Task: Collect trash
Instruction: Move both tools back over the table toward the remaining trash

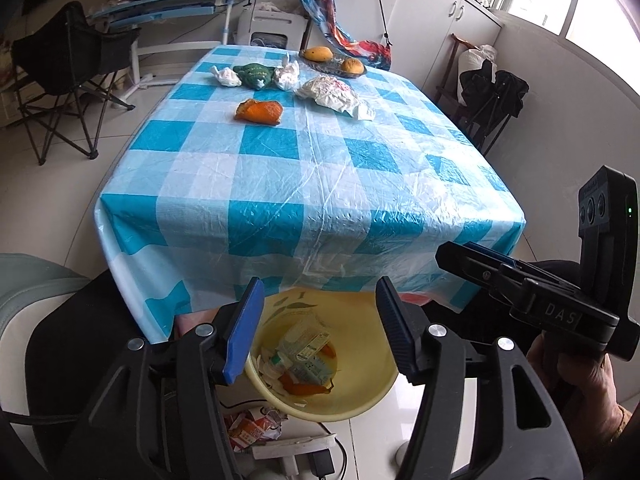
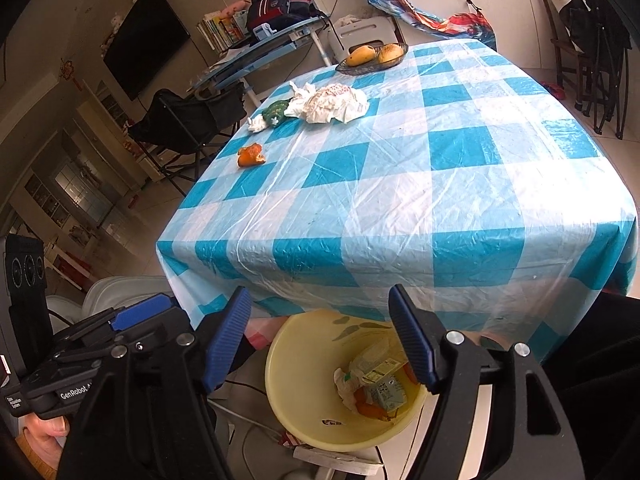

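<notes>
A yellow basin (image 1: 360,394) (image 2: 296,360) stands on the floor under the table's near edge, holding cartons (image 1: 308,354) (image 2: 386,394), peel and tissue. My left gripper (image 1: 320,328) hangs open right over it, nothing between its fingers. My right gripper (image 2: 320,336) is open too, above the same basin and empty. On the far part of the blue checked tablecloth (image 1: 320,168) (image 2: 420,184) lie an orange peel (image 1: 259,111) (image 2: 250,155), a green wrapper (image 1: 252,74) (image 2: 276,110), crumpled tissues (image 1: 226,76) (image 2: 257,123) and a large white wad (image 1: 334,94) (image 2: 334,102).
A fruit dish with mangoes (image 1: 334,62) (image 2: 372,56) sits at the table's far edge. Crumpled packaging (image 1: 252,426) and a power strip (image 1: 292,446) lie on the floor by the basin. A folding chair (image 1: 68,76) stands left, dark chairs (image 1: 486,92) right.
</notes>
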The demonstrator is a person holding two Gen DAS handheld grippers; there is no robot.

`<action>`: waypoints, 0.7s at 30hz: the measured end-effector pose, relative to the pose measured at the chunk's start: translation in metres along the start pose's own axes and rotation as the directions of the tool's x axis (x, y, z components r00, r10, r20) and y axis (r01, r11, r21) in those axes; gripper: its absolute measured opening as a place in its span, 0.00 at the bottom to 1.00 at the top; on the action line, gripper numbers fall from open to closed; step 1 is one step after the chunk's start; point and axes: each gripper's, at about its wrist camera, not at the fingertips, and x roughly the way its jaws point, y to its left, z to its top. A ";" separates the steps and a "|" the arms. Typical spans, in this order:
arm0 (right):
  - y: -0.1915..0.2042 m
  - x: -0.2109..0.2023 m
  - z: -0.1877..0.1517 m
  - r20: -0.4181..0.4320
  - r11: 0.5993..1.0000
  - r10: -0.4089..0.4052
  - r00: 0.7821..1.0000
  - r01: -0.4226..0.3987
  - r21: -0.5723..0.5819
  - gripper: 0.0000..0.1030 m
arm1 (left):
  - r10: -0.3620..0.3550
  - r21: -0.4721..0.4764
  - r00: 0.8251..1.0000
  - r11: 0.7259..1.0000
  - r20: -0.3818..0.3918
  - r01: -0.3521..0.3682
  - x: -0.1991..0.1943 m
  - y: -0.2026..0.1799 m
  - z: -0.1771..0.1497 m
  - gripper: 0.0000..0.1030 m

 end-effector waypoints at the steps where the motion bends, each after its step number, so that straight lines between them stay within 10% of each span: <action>1: 0.000 0.000 0.000 -0.001 1.000 -0.001 1.000 0.001 -0.001 0.67 | 0.004 -0.007 1.000 1.000 0.005 -0.004 -0.001 0.002 0.001 0.55; 21: 0.016 0.004 -0.002 0.016 0.996 -0.038 0.999 0.039 -0.083 0.67 | 0.065 -0.123 0.995 0.991 0.070 -0.056 -0.005 0.030 0.013 0.63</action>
